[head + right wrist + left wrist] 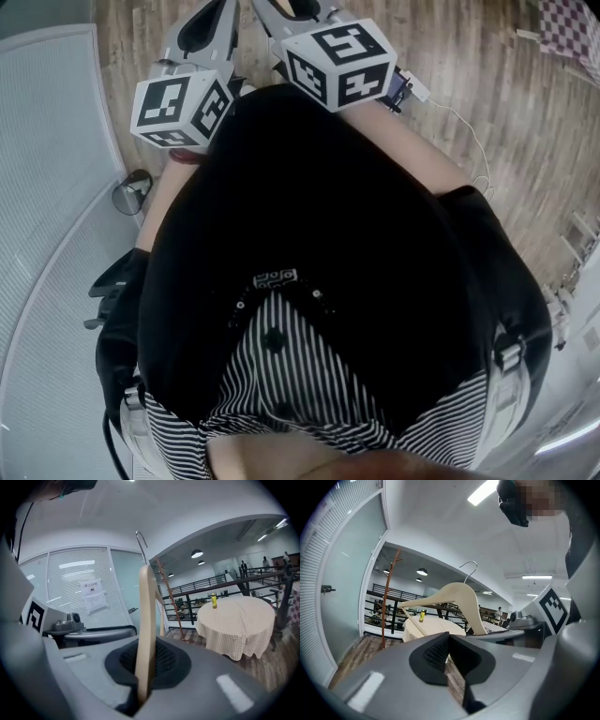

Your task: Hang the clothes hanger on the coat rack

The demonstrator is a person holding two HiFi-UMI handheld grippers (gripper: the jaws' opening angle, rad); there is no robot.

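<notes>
At the far left of the left gripper view stood a glazed partition [328, 573] with slatted blinds. Just right of it was the coat rack [386, 604], a thin brown pole with branch-like pegs. It stood upright on the wooden floor [354, 654], well apart from both tools. Right of the pole, further back, a round worktop [433, 629] under a checked cloth carried a yellow bottle [422, 616].

The left hand-held gripper [450, 657] had its jaws drawn almost together. The thin lower bar of the clothes hanger [458, 597] ran down from the hanger's left tip into the slot between them. A pale piece of that bar showed between the pads, so the jaws were nipping it. The hanger was cream-coloured and was held in the air in front of the person, clear of the rack and not hung.

To the right, the right hand-held gripper [143, 672] was pressed tight on one flat arm of the hanger, which rose edge-on from its pads.

In the head view, the left tool's marker cube [183, 108] sat just beside the right tool's. Both showed above the person's black garment [309, 244], the left one lower in the picture.
</notes>
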